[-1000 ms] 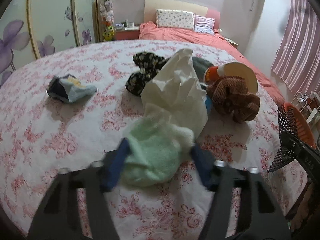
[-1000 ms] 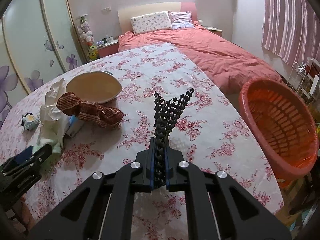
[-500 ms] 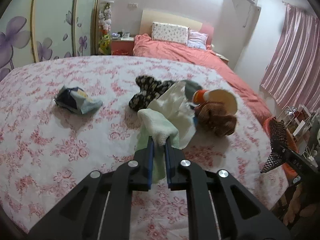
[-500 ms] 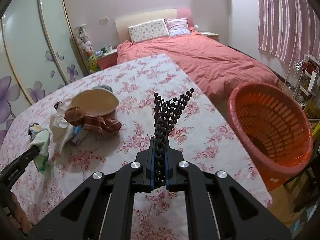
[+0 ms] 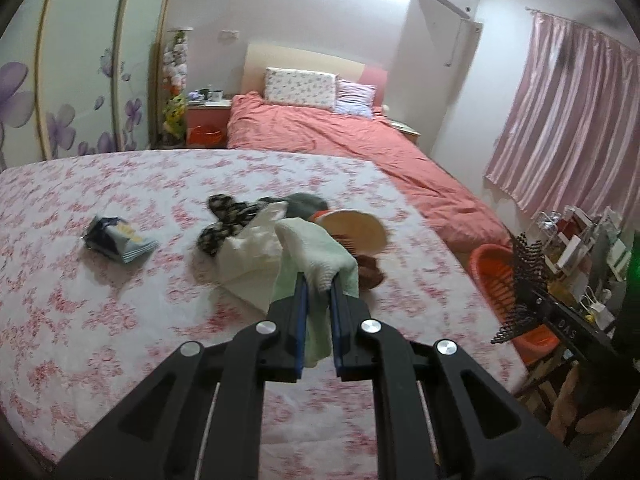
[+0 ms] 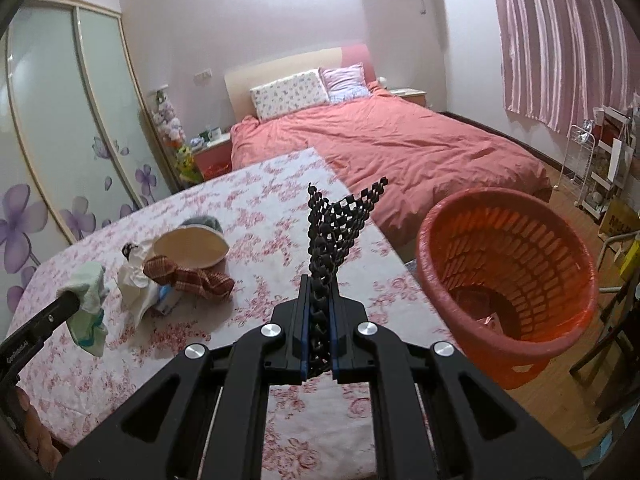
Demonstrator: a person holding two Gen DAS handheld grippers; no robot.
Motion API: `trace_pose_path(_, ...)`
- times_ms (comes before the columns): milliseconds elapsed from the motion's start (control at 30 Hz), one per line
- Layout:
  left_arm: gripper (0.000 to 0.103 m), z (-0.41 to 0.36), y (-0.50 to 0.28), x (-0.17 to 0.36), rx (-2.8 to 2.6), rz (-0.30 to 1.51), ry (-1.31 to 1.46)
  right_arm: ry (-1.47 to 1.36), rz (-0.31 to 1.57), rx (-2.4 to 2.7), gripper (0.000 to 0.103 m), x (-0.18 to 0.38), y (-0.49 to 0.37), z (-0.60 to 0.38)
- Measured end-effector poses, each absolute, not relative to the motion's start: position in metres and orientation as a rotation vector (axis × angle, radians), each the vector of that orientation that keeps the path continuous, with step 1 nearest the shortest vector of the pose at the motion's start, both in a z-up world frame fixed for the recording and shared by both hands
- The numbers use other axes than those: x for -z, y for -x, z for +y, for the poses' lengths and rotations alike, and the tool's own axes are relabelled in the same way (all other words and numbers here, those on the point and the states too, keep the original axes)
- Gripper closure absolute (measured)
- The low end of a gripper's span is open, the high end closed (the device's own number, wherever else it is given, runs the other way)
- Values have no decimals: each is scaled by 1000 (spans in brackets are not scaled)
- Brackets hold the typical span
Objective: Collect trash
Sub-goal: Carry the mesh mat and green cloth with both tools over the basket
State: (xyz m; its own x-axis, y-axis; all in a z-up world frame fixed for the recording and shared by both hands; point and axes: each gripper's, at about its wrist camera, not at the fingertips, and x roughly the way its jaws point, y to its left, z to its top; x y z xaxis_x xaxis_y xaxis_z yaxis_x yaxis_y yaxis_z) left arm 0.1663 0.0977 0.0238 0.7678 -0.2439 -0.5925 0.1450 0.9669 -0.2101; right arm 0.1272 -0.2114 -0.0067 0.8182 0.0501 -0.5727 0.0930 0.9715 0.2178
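My left gripper (image 5: 318,280) is shut on a pale green cloth (image 5: 316,252), which hangs from the jaws above the floral tablecloth (image 5: 100,320). In the right wrist view the same cloth (image 6: 90,304) dangles at the left from the left gripper (image 6: 74,302). My right gripper (image 6: 319,292) is shut on a piece of black mesh (image 6: 336,232) that sticks up between its fingers. It hovers over the table's right edge, next to an orange laundry basket (image 6: 440,248) on the floor. A little trash lies at the basket's bottom.
A pile stays on the table: a white crumpled bag (image 5: 252,256), a black flowered cloth (image 5: 224,220), a paper bowl (image 5: 354,230) and a brown plaid cloth (image 6: 188,278). A blue packet (image 5: 118,238) lies apart at the left. A pink bed (image 6: 400,140) stands behind, shelves (image 6: 608,160) at right.
The left gripper closed on the green cloth and lifted it off the table. The right gripper rose and carried the black mesh closer to the orange basket.
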Motion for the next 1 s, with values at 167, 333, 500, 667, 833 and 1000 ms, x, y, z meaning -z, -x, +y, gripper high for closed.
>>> trace_pose_path(167,92,73,-165,-32,275,652,152,-254,564,53,95,-4,-116,-227)
trace_pose_path(333,92,42,-165,-40,349,645,147,-261,504,96,95,-16,-105,-248)
trace_pose_path(500,92,8,-166,-46,429,637,125,-282,454,145,95,-24,-98,-269)
trace_pose_path(667,92,-24,-172,-51,509,633,119,-295,422,199,95,-26,-99,-289)
trace_pose_path(833,92,-61,-180,-59,588,608,102,-318,415,258,95,-20,-106,-315)
trace_pose_path(1000,92,-99,-192,-61,664,596,79,-350,410,291,95,-13,-110,-339)
